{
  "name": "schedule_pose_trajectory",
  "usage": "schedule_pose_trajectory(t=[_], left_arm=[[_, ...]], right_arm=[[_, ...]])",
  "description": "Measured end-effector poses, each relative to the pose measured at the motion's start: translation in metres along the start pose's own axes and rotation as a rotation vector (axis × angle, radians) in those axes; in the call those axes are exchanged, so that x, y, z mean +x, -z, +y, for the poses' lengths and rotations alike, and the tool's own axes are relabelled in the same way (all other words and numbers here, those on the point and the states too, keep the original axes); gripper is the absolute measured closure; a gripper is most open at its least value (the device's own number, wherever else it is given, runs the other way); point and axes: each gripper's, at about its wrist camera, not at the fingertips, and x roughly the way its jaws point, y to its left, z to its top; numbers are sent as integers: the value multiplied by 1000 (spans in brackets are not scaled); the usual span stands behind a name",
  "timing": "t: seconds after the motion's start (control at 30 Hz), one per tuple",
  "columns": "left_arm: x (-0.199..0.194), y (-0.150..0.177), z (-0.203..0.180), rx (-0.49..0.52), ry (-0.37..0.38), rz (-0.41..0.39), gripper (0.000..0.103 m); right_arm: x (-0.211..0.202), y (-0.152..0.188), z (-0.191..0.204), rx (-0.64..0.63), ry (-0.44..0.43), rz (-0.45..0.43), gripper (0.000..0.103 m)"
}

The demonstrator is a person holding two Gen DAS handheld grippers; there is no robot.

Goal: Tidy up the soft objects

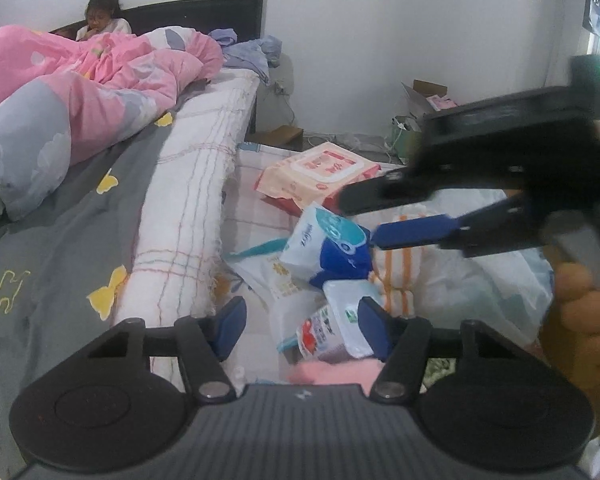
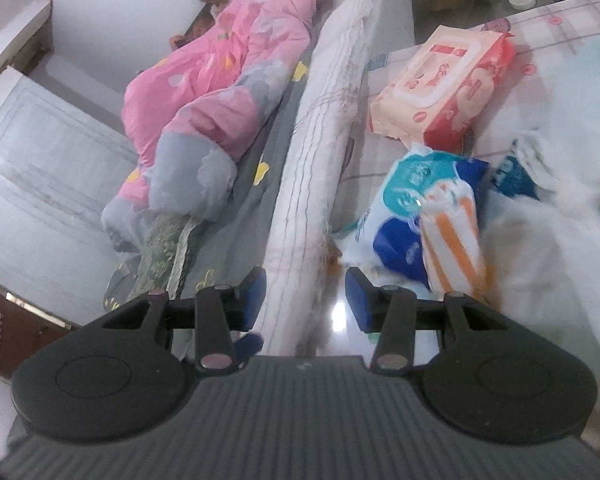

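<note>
Soft packs lie heaped on a checked mat [image 1: 252, 200] beside the bed. A pink wipes pack [image 1: 320, 172] [image 2: 444, 92] lies furthest back. A blue and white tissue pack [image 1: 328, 244] [image 2: 404, 208] leans against an orange-striped pack [image 1: 396, 276] [image 2: 452, 240]. My left gripper [image 1: 302, 330] is open around a small white pack with red print [image 1: 332, 332]; the right pad touches it and the left pad stands apart. My right gripper [image 1: 360, 220] [image 2: 306, 304], blurred, hovers open and holds nothing, right beside the tissue pack.
A bed with a pink and grey duvet [image 1: 80, 92] [image 2: 228, 80] fills the left, and a person [image 1: 100, 20] sits at its headboard. A white rolled quilt [image 1: 188, 200] [image 2: 320, 140] lines the bed's edge. A white plastic bag [image 1: 480, 280], a cardboard box [image 1: 424, 96] and cables lie to the right.
</note>
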Motion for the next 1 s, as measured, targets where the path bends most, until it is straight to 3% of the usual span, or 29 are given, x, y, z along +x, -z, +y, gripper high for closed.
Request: schedule_pose_trajectory(t=[0.27,0.53,0.73,1.0], left_arm=[[11,-13,5,27,23,-7,42],[50,-32,0,47,57,46,42],[87,-52,-11,121,31,97,39],[129,-61,-12,111,36,198,40]], right_arm=[[30,-21,-38,78,163,18,60],[32,-36,-61,167,186,21,57],[52,-57,-69,217,239,66,54],[75,-73,-74,221,312,138,50]])
